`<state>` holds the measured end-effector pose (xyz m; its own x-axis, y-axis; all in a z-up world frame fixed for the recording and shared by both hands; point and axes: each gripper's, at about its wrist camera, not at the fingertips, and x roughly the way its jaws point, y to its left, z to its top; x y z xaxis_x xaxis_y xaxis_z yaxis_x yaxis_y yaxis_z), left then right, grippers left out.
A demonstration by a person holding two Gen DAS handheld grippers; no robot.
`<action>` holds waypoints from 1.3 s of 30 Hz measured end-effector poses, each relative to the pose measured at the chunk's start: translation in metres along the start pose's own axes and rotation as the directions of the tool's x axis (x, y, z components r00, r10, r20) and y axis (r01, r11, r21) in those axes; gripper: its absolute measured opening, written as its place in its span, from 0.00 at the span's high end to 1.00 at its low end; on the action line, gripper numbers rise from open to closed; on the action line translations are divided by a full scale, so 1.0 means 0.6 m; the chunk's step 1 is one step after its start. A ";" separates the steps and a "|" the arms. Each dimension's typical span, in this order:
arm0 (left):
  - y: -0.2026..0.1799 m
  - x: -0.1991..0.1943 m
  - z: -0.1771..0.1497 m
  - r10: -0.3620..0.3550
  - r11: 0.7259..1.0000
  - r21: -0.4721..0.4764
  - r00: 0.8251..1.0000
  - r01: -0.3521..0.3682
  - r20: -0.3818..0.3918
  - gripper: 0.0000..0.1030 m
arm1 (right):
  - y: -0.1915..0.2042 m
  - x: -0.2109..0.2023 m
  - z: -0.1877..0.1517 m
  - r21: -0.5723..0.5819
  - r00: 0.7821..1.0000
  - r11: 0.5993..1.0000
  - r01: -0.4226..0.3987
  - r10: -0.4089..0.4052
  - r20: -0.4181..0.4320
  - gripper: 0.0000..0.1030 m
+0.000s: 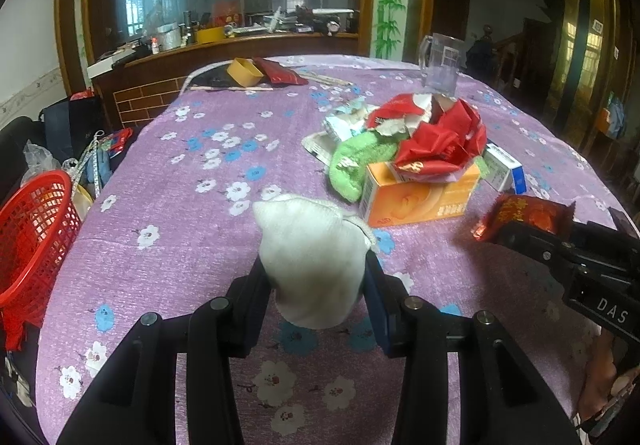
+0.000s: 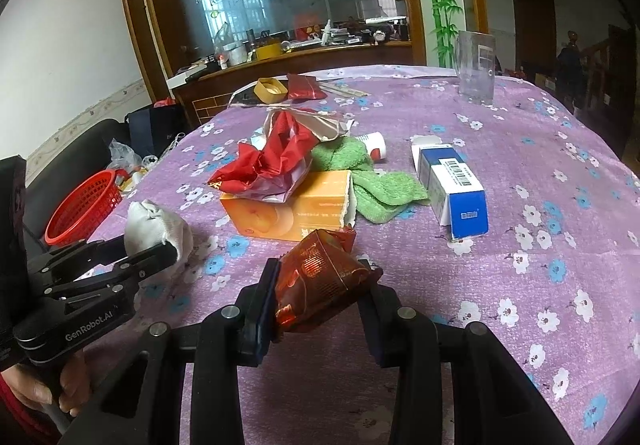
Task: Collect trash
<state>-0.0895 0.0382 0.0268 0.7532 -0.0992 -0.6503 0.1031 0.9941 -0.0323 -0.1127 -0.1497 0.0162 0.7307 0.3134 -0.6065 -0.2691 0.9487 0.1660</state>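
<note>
My left gripper [image 1: 316,269] is shut on a crumpled white tissue wad [image 1: 312,257] and holds it above the purple flowered tablecloth [image 1: 180,213]. It also shows in the right wrist view [image 2: 168,241] with the tissue wad [image 2: 156,225]. My right gripper [image 2: 320,277] is shut on a red-brown snack wrapper [image 2: 320,277]; it shows in the left wrist view [image 1: 520,229] with the wrapper [image 1: 524,217]. A red basket [image 1: 32,237] hangs off the table's left edge. A trash pile lies mid-table: orange box [image 1: 416,197], red foil wrappers [image 1: 440,137], green cloth [image 1: 356,161].
A blue and white box [image 2: 452,185] lies right of the pile, and a white tube [image 2: 372,145] behind it. A clear plastic jug [image 1: 440,65] stands at the far side. A yellow lid [image 1: 244,71] and a red packet [image 1: 280,71] lie at the far left.
</note>
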 end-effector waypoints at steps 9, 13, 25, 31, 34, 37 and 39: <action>0.011 -0.010 0.005 0.010 0.999 -0.033 0.999 -0.011 -0.032 0.60 | 0.015 -0.042 0.011 -0.041 0.999 0.999 0.018 -0.016 0.045 0.61; 0.018 -0.029 0.012 0.023 0.999 -0.039 1.000 -0.024 -0.017 0.60 | 0.025 -0.062 0.018 -0.051 0.998 0.999 0.014 -0.011 0.066 0.61; 0.053 -0.078 0.014 0.043 0.996 -0.084 0.999 -0.041 0.018 0.60 | 0.065 -0.081 0.022 -0.092 0.997 0.995 -0.026 0.032 0.065 0.61; 0.089 -0.112 0.023 0.067 0.992 -0.114 0.997 -0.061 0.048 0.60 | 0.101 -0.080 0.034 -0.126 0.996 0.989 -0.076 0.082 0.041 0.61; 0.121 -0.134 0.029 0.090 0.987 -0.141 0.994 -0.080 0.066 0.60 | 0.127 -0.076 0.048 -0.154 0.993 0.982 -0.106 0.112 0.033 0.61; 0.158 -0.151 0.034 0.120 0.980 -0.170 0.990 -0.106 0.077 0.60 | 0.159 -0.069 0.069 -0.186 0.988 0.971 -0.149 0.155 0.022 0.61; 0.198 -0.164 0.037 0.144 0.970 -0.211 0.986 -0.124 0.082 0.60 | 0.183 -0.062 0.086 -0.203 0.982 0.962 -0.186 0.191 0.008 0.61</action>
<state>-0.1368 0.1651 0.1040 0.8110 0.0417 -0.5836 -0.1305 0.9852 -0.1109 -0.1369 -0.0548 0.0969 0.6707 0.4891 -0.5576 -0.5214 0.8456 0.1147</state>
